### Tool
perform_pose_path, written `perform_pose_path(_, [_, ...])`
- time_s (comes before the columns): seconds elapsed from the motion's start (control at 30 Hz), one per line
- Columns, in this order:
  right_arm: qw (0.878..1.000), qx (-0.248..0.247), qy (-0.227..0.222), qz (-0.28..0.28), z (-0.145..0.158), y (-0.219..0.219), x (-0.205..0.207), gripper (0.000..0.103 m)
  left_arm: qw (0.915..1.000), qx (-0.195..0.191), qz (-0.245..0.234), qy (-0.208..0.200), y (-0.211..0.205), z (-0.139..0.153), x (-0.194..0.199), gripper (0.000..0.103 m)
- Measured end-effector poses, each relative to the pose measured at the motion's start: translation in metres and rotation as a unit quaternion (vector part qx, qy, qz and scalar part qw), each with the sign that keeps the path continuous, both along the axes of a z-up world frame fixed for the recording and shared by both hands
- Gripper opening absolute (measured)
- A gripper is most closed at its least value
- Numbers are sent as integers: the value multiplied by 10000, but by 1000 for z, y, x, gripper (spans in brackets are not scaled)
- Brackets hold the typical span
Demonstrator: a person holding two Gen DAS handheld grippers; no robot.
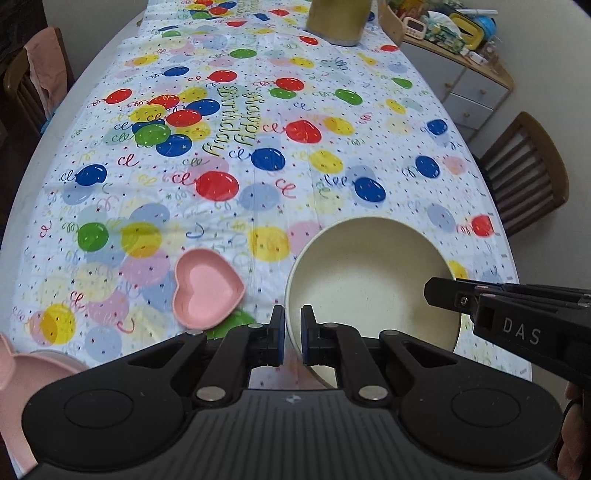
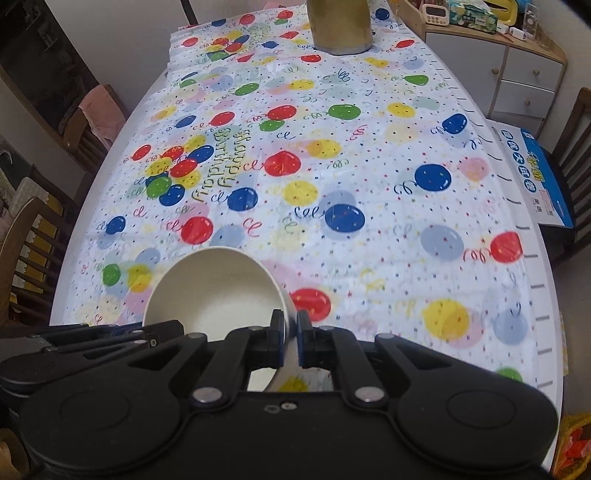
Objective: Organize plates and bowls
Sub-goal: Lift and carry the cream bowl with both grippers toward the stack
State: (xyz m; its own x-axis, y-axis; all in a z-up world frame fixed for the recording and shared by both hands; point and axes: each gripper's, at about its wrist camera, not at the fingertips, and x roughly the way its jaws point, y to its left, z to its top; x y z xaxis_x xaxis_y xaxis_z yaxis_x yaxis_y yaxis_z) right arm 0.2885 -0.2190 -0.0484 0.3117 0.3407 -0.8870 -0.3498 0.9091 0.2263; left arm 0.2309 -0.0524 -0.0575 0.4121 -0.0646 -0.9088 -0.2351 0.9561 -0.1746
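Observation:
A cream bowl (image 1: 369, 280) is held above the balloon tablecloth by both grippers. My left gripper (image 1: 293, 332) is shut on the bowl's left rim. My right gripper (image 2: 291, 334) is shut on its right rim; the bowl also shows in the right wrist view (image 2: 218, 291). The right gripper's fingers (image 1: 454, 295) reach in from the right in the left wrist view. A pink heart-shaped dish (image 1: 205, 291) lies on the table left of the bowl. A pink plate (image 1: 22, 373) sits at the lower left edge.
A tall gold container (image 1: 338, 18) stands at the table's far end, also in the right wrist view (image 2: 340, 26). Wooden chairs (image 1: 528, 173) flank the table. A cabinet (image 2: 517, 74) with clutter stands at the far right. A blue box (image 2: 535, 173) lies beside the table.

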Motion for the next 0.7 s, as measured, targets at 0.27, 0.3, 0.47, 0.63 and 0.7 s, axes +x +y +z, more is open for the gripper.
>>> perform_pose_path(0.27, [9998,29,8,-201,11,-14,-54,6,9996,50,-290,-6,-12,8,-48,8])
perform_pose_path(0.3, [9998,17,8,-215,12,-15,-60,6,9995,50,-316,-2,-13,9,-53,8])
perform_pose_path(0.47, [9996,-14,-1,-298,15,-20,-92,5,9989,18,-466,-8,-18,13,-78,8])
perform_pose_path(0.63, [9992,-9,7,-410,18,-28,-118,5,9982,-9,-601,10,-27,13,-101,8])
perform_pose_path(0.7, [9990,-3,26,-457,18,-32,-128,6,9978,-38,-660,48,-31,11,-110,8])
